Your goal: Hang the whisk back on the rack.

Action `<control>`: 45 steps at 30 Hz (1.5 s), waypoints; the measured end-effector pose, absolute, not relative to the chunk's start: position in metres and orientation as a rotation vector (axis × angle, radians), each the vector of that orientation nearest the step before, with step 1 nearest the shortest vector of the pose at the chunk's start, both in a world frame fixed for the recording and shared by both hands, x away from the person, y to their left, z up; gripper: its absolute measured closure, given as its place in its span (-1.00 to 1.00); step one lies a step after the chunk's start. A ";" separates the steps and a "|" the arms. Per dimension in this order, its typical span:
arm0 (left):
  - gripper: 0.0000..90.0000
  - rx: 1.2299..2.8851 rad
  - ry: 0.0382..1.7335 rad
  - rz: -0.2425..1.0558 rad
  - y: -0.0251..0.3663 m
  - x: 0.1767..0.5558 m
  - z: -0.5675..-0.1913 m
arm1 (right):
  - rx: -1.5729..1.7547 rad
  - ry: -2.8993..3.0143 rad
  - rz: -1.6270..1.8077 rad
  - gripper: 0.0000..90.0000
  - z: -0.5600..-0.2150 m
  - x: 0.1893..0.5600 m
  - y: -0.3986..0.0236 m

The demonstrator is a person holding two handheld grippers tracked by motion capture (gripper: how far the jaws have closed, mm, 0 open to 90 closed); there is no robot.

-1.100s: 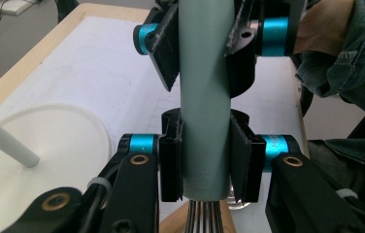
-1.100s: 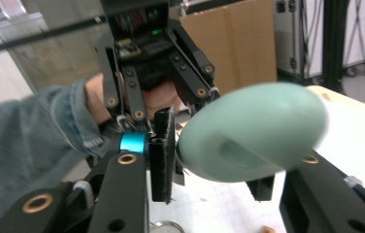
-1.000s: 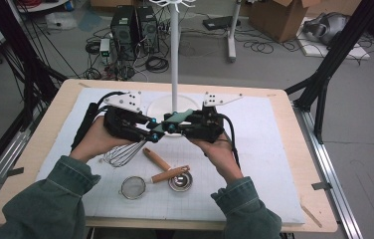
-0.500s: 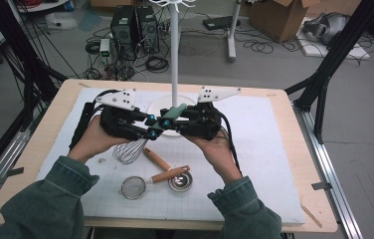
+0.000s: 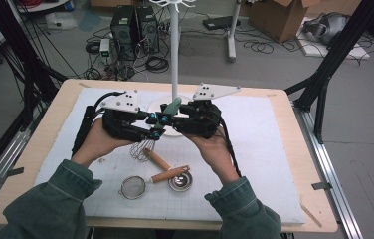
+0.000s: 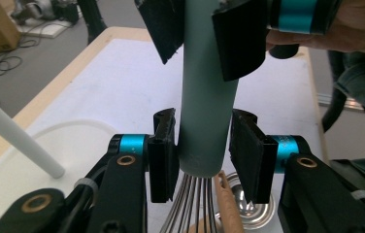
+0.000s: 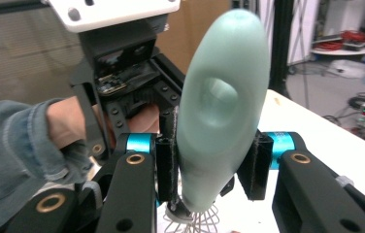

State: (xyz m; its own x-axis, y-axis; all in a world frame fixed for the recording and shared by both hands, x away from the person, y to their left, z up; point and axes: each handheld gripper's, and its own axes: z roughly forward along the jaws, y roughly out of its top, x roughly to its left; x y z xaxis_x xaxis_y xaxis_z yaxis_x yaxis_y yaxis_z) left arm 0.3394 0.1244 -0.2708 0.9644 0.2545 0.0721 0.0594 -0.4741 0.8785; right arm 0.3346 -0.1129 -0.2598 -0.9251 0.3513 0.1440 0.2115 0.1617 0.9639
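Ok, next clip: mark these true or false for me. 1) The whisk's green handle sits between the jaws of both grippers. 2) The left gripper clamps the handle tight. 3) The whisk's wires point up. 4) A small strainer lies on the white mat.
1) True: the whisk has its handle between the jaws of the left gripper and the right gripper.
2) False: the left gripper's jaws have just been opening, and a gap shows between one pad and the handle. The right gripper's pads press on it.
3) False: the wires hang below the handle, towards the table.
4) True: the strainer lies on the white mat, near the person.
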 end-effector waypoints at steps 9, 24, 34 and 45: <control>0.52 2.054 0.224 0.242 0.115 0.341 -0.274 | 0.627 2.271 1.871 0.47 -0.259 0.334 -0.112; 0.53 1.988 0.146 0.075 0.125 0.343 -0.272 | 0.429 2.343 2.055 0.28 -0.266 0.339 -0.124; 0.53 1.986 0.123 0.029 0.123 0.342 -0.273 | 0.364 2.385 2.105 0.41 -0.270 0.341 -0.120; 0.30 1.943 0.206 0.138 0.124 0.340 -0.274 | 0.502 2.287 1.959 0.47 -0.266 0.331 -0.113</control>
